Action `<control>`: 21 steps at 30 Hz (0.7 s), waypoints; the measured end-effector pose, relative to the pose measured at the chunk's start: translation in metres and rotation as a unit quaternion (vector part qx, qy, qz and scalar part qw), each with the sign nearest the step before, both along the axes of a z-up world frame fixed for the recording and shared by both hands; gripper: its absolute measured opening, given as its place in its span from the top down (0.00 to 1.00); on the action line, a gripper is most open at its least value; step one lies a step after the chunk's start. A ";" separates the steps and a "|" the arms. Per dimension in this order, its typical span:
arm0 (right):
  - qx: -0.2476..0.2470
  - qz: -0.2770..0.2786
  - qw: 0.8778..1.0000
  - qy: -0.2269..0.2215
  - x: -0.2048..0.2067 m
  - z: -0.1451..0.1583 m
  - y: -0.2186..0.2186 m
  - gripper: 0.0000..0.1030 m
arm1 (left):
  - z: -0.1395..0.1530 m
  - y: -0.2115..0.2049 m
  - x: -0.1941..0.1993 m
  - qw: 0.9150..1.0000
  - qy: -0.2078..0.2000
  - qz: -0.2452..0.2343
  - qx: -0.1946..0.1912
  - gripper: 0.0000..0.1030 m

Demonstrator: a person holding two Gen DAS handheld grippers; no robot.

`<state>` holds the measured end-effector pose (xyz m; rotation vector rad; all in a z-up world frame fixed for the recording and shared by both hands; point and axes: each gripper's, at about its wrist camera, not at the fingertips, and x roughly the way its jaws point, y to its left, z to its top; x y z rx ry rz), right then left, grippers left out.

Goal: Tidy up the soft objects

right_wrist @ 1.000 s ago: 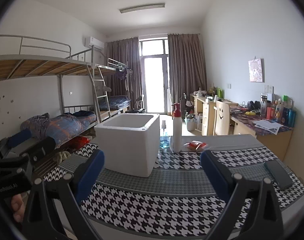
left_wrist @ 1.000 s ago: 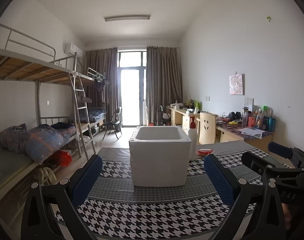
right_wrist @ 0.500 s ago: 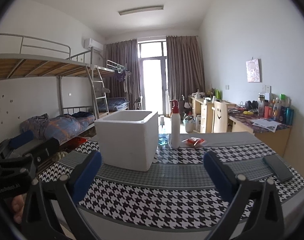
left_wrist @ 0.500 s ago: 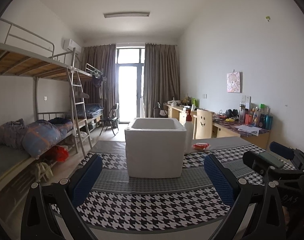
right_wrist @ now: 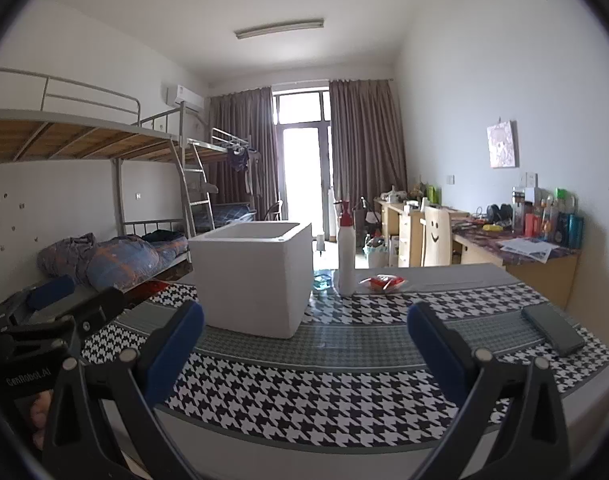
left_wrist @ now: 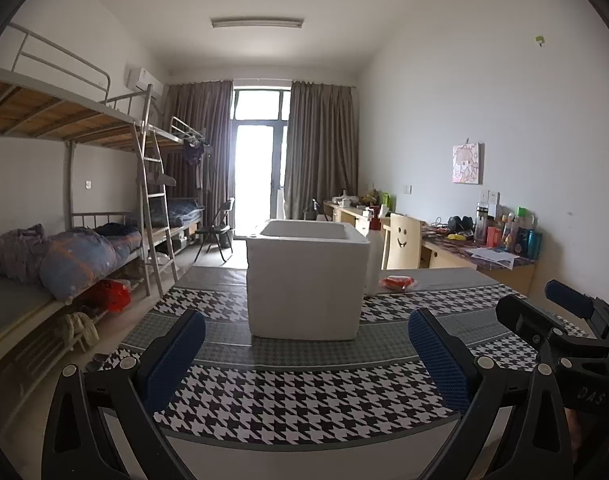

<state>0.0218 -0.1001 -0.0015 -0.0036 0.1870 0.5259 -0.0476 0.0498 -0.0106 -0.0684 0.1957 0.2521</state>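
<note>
Both grippers spread wide and holding nothing, above the near edge of the houndstooth table.

The left gripper (left_wrist: 306,354) and right gripper (right_wrist: 304,344) show ribbed blue pads on black fingers, level and pointing forward at a white foam box (right_wrist: 252,276), blocky and open-topped, standing on the houndstooth cloth (right_wrist: 324,396). Behind it stand a white spray bottle (right_wrist: 346,256) and a crinkly red packet (right_wrist: 382,282); a dark phone (right_wrist: 552,328) lies right.

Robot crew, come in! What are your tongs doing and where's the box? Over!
Left tongs open, holding nothing. Right tongs open, holding nothing. White box upright on the checked cloth, ahead. Spray bottle and red packet beyond it; nothing blocking.
</note>
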 end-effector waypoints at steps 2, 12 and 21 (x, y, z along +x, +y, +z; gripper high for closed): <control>-0.005 -0.001 1.000 -0.003 -0.002 -0.002 0.000 0.00 | -0.001 0.001 -0.001 1.000 -0.001 0.002 0.000 0.01; -0.012 0.004 1.000 -0.005 -0.013 -0.011 0.004 0.00 | -0.001 0.002 -0.008 1.000 -0.002 0.004 -0.001 0.01; -0.003 -0.003 1.000 0.000 -0.017 -0.012 -0.003 0.00 | -0.003 -0.004 -0.015 1.000 -0.004 0.006 0.007 0.01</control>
